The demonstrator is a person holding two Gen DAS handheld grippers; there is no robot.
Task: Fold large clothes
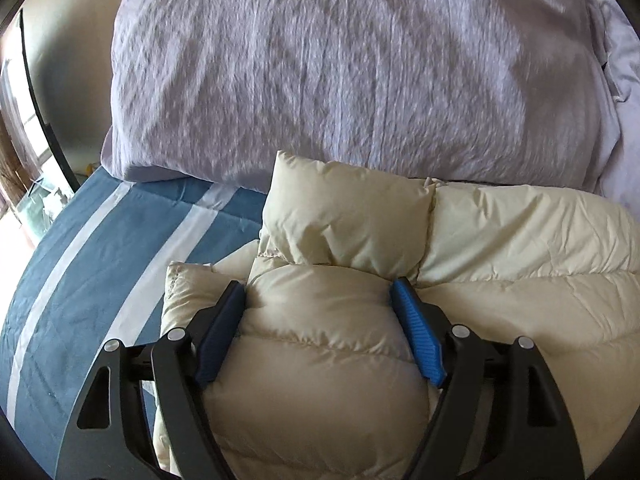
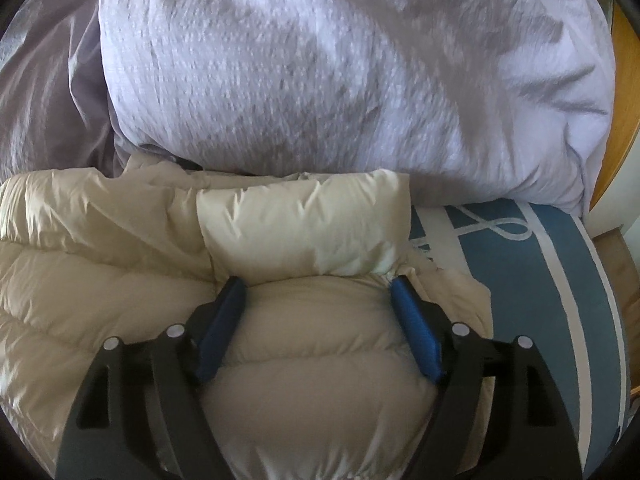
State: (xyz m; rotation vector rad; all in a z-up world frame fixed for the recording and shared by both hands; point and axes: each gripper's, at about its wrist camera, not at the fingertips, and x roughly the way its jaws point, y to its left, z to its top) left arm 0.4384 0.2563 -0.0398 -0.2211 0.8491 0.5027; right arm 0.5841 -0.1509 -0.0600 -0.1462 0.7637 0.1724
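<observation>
In the left wrist view, the left gripper [image 1: 318, 296] stands with its blue pads [image 1: 416, 336] spread wide on either side of a puffy quilted bulge of the cream down jacket [image 1: 520, 240], which fills the frame from about 6 o'clock out to 3 o'clock; the padding swells between the jaws, and whether the pads press it or merely flank it cannot be told. A loose cream panel stands up at 12 o'clock of the gripper, a lilac duvet [image 1: 340, 72] lies beyond it, and the blue striped bedsheet [image 1: 80, 260] shows at 9 o'clock. In the right wrist view, the right gripper [image 2: 318, 294] mirrors this: fingers well apart around another fat roll of the jacket, which spreads toward 9 o'clock, with the bedsheet at 3 o'clock and the duvet at 12 o'clock. The step in hand looks like setting down or letting go of a folded section at each side of the jacket on the bed. The next move probably calls for drawing both grippers clear without dragging the springy padding, then pressing or re-gripping, since such filling tends to spring open.
</observation>
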